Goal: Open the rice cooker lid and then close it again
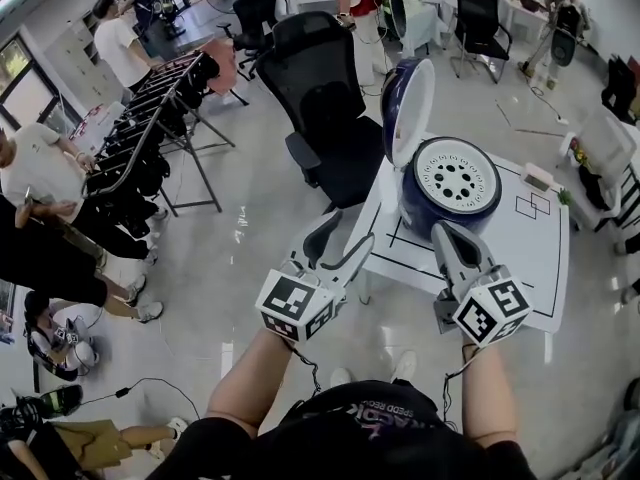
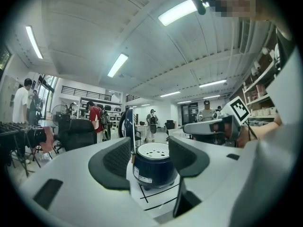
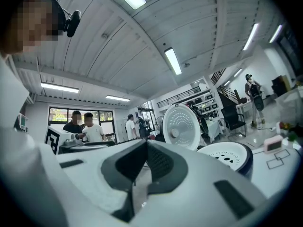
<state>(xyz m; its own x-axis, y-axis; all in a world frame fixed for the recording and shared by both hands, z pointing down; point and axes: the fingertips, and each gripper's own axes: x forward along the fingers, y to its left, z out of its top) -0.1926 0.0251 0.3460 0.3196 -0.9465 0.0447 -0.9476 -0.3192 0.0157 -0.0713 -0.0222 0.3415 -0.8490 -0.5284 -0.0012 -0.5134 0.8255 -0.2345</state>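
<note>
**Rice cooker (image 1: 455, 183) open, lid (image 1: 408, 108) upright; both grippers held clear of it.**

The dark blue rice cooker stands near a far corner of a white table (image 1: 540, 268) marked with black lines, just in front of a black office chair (image 1: 320, 98). The lid is raised on its hinge and stands upright, which exposes the white perforated plate on top of the cooker body. The left gripper (image 1: 345, 236) is held level at the table's left edge. Its jaws are apart with nothing between the pads, and the cooker shows through the gap, well beyond them. The right gripper (image 1: 447, 233) is held level above the near part of the table, short of the cooker and not touching it. Its jaws are pressed together and hold nothing. Several people stand off to the left of the room beside a black rack (image 1: 150, 118).
</note>
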